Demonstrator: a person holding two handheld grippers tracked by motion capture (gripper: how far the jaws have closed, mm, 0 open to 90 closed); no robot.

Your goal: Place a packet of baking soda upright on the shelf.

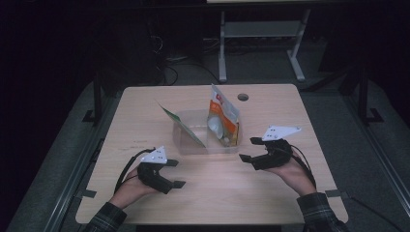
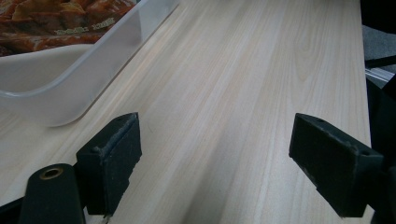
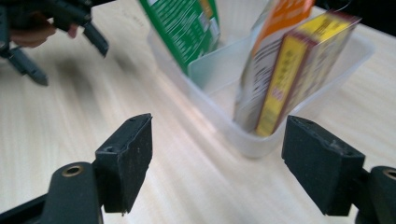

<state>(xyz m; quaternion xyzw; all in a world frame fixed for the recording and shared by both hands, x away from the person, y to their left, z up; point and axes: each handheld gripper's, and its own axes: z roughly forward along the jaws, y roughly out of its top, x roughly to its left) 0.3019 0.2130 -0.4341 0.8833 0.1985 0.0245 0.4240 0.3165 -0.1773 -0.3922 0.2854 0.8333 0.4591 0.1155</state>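
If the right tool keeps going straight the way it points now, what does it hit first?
Most likely the near corner of the clear plastic tub, just below the yellow box standing inside it. The right tool is open and empty, with bare table up to that corner; depth is uncertain.

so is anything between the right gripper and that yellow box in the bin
Nothing loose lies between them. The right gripper, jaws open, faces the yellow box across bare table. Only the clear bin's own near wall stands in front of the box's lower part.

A pale wooden table point(image 1: 145, 111) with a round hole point(image 1: 242, 97).
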